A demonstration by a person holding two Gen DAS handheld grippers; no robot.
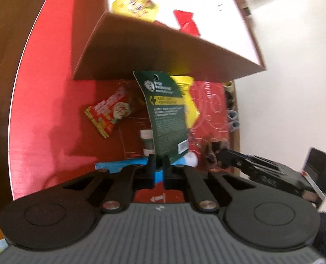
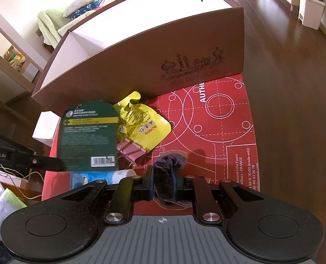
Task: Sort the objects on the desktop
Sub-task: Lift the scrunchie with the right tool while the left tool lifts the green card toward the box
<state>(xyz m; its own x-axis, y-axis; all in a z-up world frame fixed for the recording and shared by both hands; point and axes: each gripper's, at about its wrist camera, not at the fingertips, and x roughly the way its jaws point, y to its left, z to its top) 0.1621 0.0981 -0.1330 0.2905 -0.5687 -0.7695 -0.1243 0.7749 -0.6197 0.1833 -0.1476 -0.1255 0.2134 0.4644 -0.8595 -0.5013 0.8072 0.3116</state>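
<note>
Left wrist view: the left tongs (image 1: 158, 167) are clamped on the bottom edge of a dark green card (image 1: 165, 112), holding it upright above the red mat (image 1: 52, 110). Just behind the card lies a yellow packet (image 1: 190, 101); off to the tongs' left, a red snack packet (image 1: 111, 112). Beyond stands the brown box (image 1: 141, 52). The right tongs (image 2: 162, 182) pinch a purple cloth (image 2: 165, 171); ahead and left of them lies a pink binder clip (image 2: 131, 151).
</note>
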